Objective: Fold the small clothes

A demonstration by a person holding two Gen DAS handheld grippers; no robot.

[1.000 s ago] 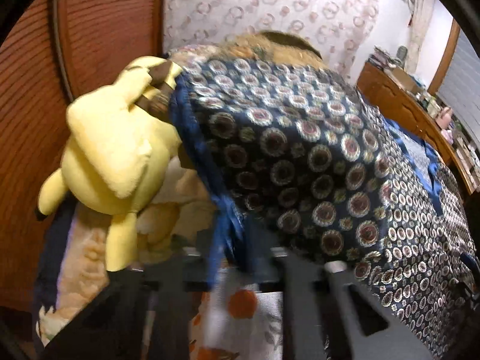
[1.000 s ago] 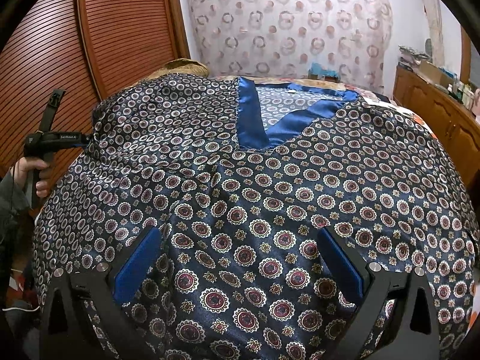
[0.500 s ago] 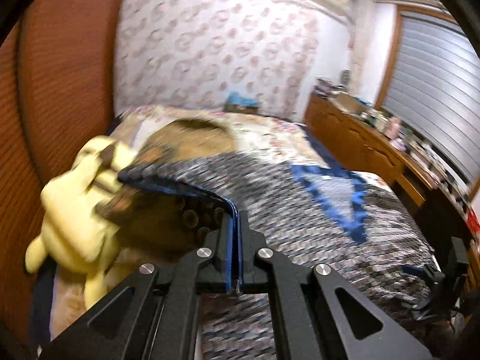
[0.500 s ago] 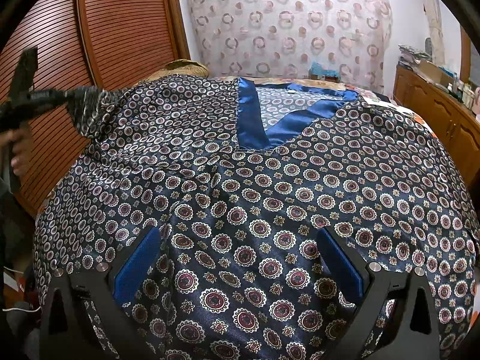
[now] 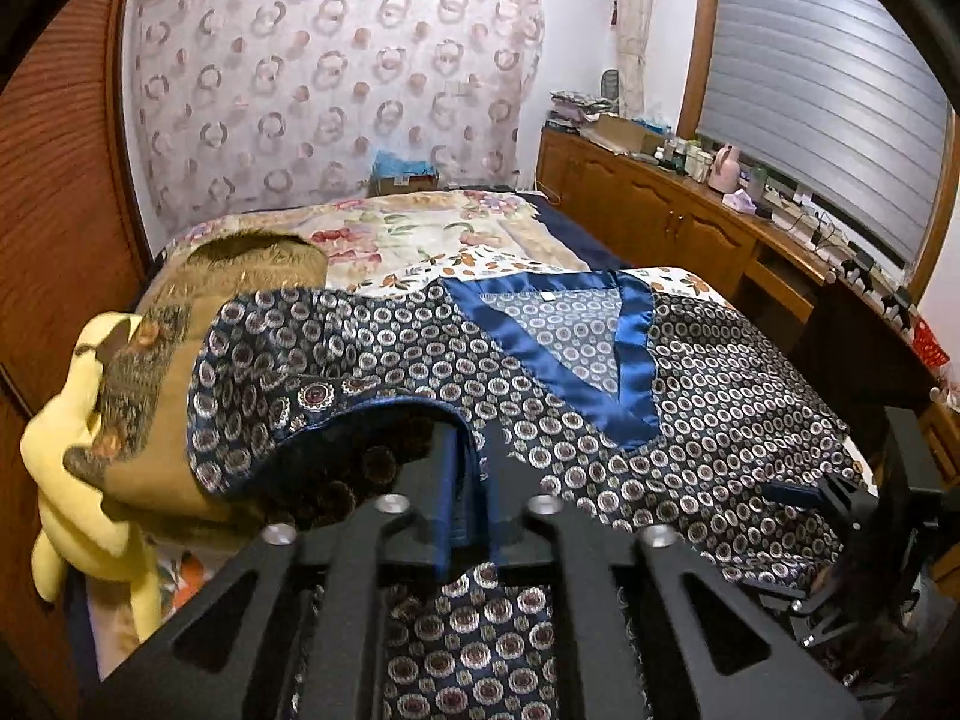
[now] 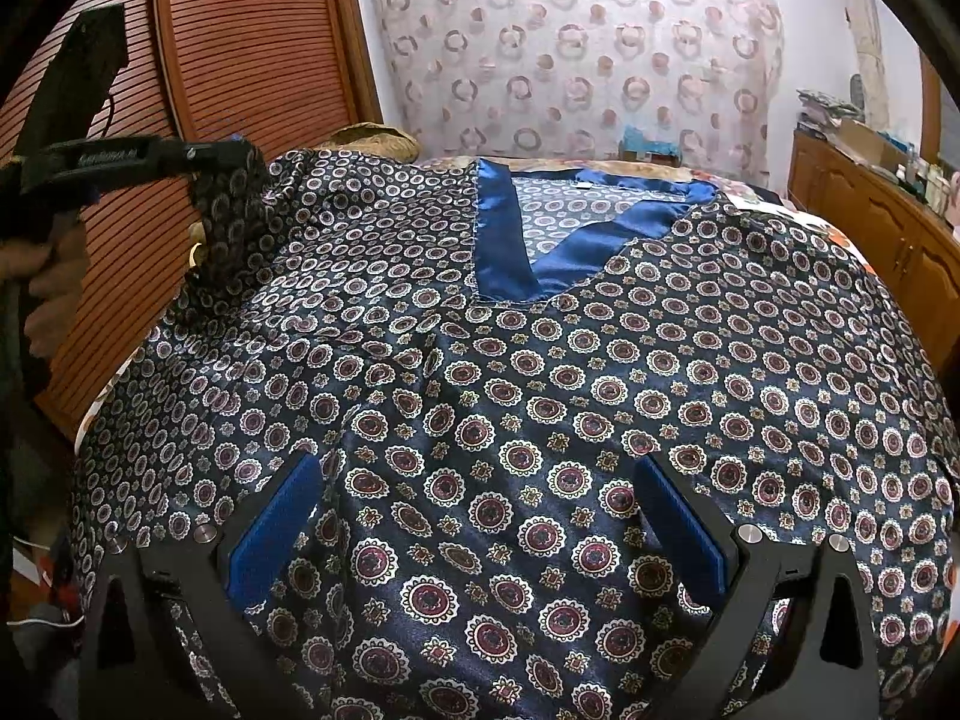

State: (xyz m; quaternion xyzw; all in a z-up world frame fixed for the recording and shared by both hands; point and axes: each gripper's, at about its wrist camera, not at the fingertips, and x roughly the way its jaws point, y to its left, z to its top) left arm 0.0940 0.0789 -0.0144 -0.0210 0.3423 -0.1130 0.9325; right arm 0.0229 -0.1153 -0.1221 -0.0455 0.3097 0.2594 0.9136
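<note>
Left wrist: left gripper pinches the shirt sleeve (carry it low toward the neckline); right gripper, fingers spread, should pin the bed-edge hem.

Left tool clamped, right tool spread

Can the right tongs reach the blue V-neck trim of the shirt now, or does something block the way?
Probably yes. The right tongs are open and hold nothing, and only flat shirt lies between them and the blue trim. The left tongs grip the sleeve, off to the side.
</note>
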